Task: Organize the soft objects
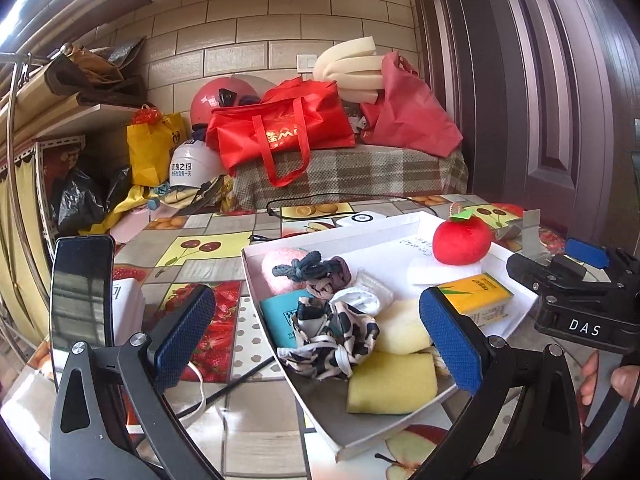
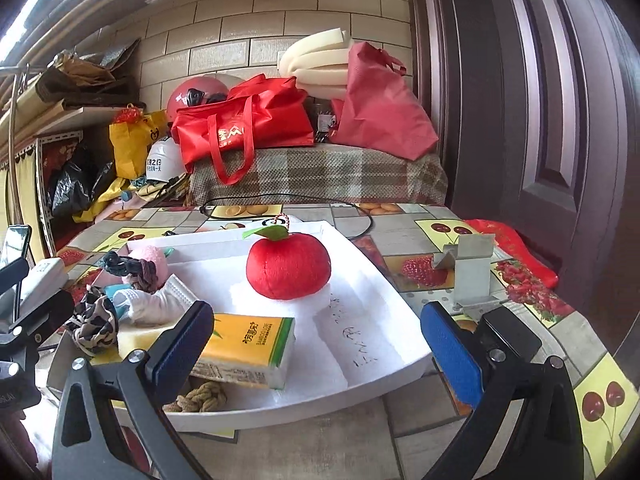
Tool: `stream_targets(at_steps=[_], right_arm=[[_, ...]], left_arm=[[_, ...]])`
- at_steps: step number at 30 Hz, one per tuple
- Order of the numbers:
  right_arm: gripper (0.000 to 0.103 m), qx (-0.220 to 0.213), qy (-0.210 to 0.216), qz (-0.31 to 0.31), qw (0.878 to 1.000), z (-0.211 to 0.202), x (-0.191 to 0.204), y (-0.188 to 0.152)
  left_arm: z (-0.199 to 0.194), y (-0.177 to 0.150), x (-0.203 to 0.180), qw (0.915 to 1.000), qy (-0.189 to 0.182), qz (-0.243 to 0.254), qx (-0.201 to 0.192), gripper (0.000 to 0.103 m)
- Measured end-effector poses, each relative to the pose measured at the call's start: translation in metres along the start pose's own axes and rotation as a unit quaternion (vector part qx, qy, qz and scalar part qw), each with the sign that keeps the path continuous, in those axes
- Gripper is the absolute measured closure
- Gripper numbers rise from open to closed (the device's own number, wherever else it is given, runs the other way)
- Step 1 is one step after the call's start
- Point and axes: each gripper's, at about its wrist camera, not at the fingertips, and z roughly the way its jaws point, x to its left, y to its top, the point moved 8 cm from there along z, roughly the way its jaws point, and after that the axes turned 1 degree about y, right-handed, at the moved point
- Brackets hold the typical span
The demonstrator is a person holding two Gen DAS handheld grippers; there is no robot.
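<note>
I see the fruit-print oilcloth table (image 2: 500,408) carrying a shallow white cardboard tray (image 2: 376,280). In it sit a plush red apple (image 2: 289,266), a yellow tissue pack (image 2: 250,350), spongy yellow foam blocks (image 1: 392,382) and a cow-print fabric scrunchie (image 1: 334,330). My left gripper (image 1: 316,338) and right gripper (image 2: 316,346) both gape wide, holding nothing, hovering over the tray's near edge.

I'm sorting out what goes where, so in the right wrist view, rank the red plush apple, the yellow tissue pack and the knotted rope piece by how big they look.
Largest to smallest as they look:
1. Yellow tissue pack and red plush apple: about alike. The pack sits nearer the camera and is partly hidden by a tool finger, so I won't rank them.
2. Knotted rope piece: clearly smallest.
</note>
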Motion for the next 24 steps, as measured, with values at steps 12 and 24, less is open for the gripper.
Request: stream_targets(at_steps=[12,24], right_arm=[[0.000,-0.005,0.017,-0.012,1.000,-0.050,0.008,-0.019],[0.000,0.020,0.028,0.017,0.999,-0.091,-0.003,-0.045]], left_arm=[[-0.042,-0.019,-0.026,0.9996,-0.016,0.011,0.019,0.000],[-0.072,-0.044,-0.039,0.9977,0.014,0.006,0.066,0.000]])
